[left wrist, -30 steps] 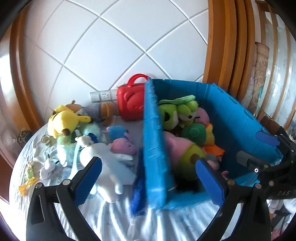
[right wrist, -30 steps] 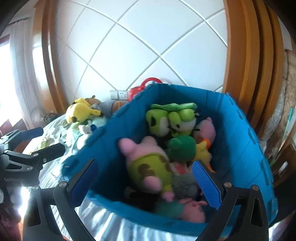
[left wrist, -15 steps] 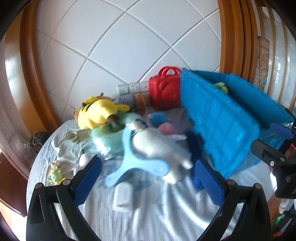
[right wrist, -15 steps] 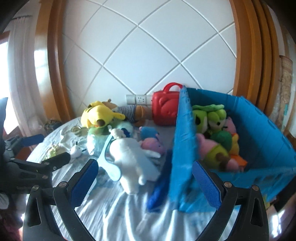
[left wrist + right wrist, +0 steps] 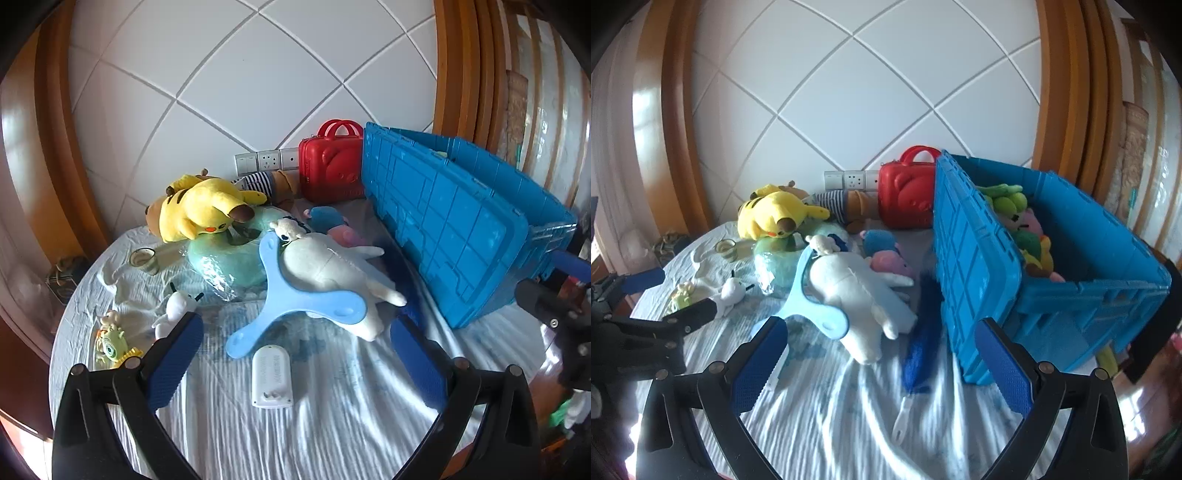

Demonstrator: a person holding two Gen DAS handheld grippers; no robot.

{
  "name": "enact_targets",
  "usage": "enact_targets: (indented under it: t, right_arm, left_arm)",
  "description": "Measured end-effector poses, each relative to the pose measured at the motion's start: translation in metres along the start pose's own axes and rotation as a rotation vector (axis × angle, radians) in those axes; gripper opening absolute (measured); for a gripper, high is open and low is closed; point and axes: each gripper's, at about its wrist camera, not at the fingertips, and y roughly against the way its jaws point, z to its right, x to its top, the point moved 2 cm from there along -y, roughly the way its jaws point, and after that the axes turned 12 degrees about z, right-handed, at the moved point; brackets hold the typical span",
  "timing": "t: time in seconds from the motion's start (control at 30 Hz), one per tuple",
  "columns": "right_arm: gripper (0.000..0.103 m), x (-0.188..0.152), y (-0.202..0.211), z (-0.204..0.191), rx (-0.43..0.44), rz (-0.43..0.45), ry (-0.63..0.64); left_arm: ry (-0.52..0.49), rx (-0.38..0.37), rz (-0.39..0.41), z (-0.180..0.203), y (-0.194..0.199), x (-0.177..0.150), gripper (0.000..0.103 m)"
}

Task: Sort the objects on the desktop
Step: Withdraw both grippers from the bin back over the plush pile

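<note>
So we've got both tools hanging above the bed (image 5: 332, 424), which has a wrinkled striped sheet. The left tool (image 5: 295, 354) is spread wide with nothing between its blue pads, and the right tool (image 5: 882, 354) is likewise spread and empty.

The blue crate (image 5: 1071, 295) sits on the right side of the bed, and we can see green, pink and yellow plushies (image 5: 1027, 236) piled inside it.

Loose stuff is still on the sheet: a big white plush (image 5: 332, 273) lying across a light blue three-armed plastic thing (image 5: 295, 306), a yellow plush (image 5: 199, 214) on top of a mint green cushion (image 5: 225, 266), and a small white remote-looking piece (image 5: 271, 376) right in front of the left tool. A dark blue brush (image 5: 923, 332) lies just beside the crate wall. A red case (image 5: 330, 166) stands against the back wall.
</note>
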Motion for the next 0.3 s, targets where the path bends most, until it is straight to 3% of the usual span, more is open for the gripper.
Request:
enact_targets:
  t: [0.3]
  right_arm:
    - [0.102,-0.0032,-0.0004,-0.0021,0.002,-0.01,-0.018]
  left_arm:
    - [0.008,-0.015,0.001,-0.0011,0.0006,-0.002,0.103]
